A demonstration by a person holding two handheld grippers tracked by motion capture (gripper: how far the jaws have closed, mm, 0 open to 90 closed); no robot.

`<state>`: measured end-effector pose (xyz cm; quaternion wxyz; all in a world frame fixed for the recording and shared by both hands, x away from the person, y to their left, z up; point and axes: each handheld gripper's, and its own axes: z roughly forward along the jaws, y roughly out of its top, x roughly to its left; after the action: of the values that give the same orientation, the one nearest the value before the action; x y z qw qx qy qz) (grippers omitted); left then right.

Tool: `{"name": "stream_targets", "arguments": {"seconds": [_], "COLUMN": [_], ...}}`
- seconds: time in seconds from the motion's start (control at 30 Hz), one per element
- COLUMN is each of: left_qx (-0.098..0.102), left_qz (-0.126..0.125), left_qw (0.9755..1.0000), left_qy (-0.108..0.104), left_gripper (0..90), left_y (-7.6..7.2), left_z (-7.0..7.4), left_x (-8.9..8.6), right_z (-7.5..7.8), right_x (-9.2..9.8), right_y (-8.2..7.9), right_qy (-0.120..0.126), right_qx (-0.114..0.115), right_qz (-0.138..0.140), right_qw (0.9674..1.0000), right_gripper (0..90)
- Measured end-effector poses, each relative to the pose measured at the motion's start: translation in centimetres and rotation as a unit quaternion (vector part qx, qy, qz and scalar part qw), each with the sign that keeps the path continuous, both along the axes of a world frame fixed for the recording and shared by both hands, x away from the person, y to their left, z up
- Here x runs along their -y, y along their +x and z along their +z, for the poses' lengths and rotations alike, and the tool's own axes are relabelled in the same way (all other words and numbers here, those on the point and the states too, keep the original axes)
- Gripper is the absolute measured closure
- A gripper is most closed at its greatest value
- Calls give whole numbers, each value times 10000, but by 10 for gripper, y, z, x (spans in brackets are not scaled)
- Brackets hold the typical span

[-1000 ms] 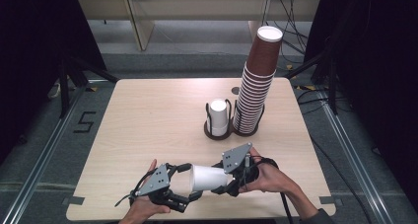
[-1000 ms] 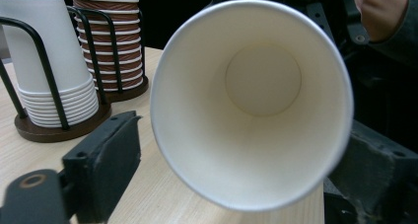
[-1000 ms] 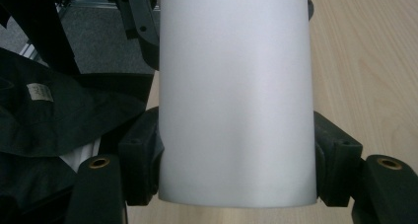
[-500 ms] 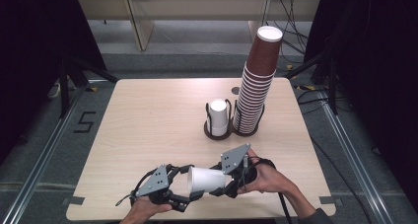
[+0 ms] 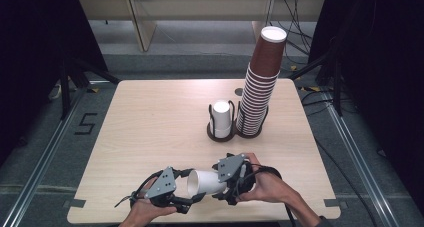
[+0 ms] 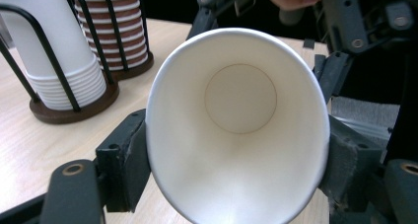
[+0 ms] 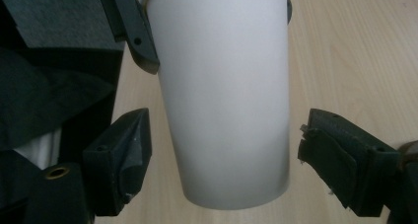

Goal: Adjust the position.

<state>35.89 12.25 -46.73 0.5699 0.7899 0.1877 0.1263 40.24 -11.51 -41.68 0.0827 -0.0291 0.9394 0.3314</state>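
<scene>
A white paper cup (image 5: 205,183) lies on its side in the air above the table's front edge, between my two grippers. My left gripper (image 5: 191,188) has just been closing and is shut on the cup's rim. In the left gripper view its pads (image 6: 129,157) squeeze the cup's mouth (image 6: 240,135) into an oval. My right gripper (image 5: 223,184) has just been opening and stands open around the cup's base end. In the right gripper view both its pads (image 7: 127,152) stand clear of the cup wall (image 7: 224,95).
A wire holder with a stack of white cups (image 5: 221,118) stands at the middle right of the wooden table (image 5: 150,117). Beside it rises a tall, leaning stack of brown cups (image 5: 260,87). The right hand (image 5: 270,187) is near the front edge.
The left gripper's jaws have closed onto the cup's rim. The right gripper's jaws have let go of the cup's base end and opened. Both hands have stayed about where they were.
</scene>
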Motion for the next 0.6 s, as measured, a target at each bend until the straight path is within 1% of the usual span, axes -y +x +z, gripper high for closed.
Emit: {"name": "stream_targets", "arguments": {"seconds": [0.03,0.1,0.13,0.17,0.2,0.23,0.27,0.3,0.33,0.37,0.4,0.43,0.5,0.53,0.57,0.6], "left_qx": [-5,-61,-59,-71,-51,-61,-73,-65,-71,-61,-60,-71,-29,-7,-34,-33], "left_qz": [9,25,23,7,1,3,4,-3,6,-20,-43,-42,-36,-56,-28,7], "left_qw": [10000,9998,9997,9998,9997,9997,9997,9997,9997,9998,9997,9997,9999,10000,10000,9997], "left_qy": [96,173,243,205,258,236,254,254,254,202,242,238,156,67,-57,-244], "left_gripper": [244,244,245,245,245,246,246,246,246,246,245,244,236,226,210,199], "left_y": [0,-1,-1,-1,-1,-2,-2,-2,-3,-2,-3,-4,-4,-3,-4,-3], "left_z": [0,-1,-1,-1,-1,0,0,1,1,1,2,2,2,2,2,2], "left_x": [1,3,3,4,4,5,5,5,5,6,6,6,6,6,5,4], "right_z": [0,-1,-2,-4,-5,-6,-7,-9,-10,-11,-12,-13,-13,-12,-12,-11], "right_x": [-2,-6,-8,-10,-11,-12,-13,-14,-15,-15,-15,-16,-16,-16,-15,-12], "right_y": [-1,-4,-5,-6,-8,-8,-10,-9,-10,-9,-10,-6,-6,-6,-6,-7], "right_qy": [-50,-130,-187,-290,-342,-385,-424,-477,-519,-565,-602,-613,-617,-589,-507,-415], "right_qx": [30,121,123,172,169,160,105,146,124,190,136,367,309,326,286,106], "right_qz": [22,9,33,52,-66,5,-55,42,-43,-18,-29,201,294,291,282,153], "right_qw": [10000,9998,9997,9994,9993,9991,9990,9987,9986,9982,9981,9972,9972,9973,9979,9990], "right_gripper": [193,191,192,191,191,193,194,197,217,255,290,323,329,331,332,333]}}
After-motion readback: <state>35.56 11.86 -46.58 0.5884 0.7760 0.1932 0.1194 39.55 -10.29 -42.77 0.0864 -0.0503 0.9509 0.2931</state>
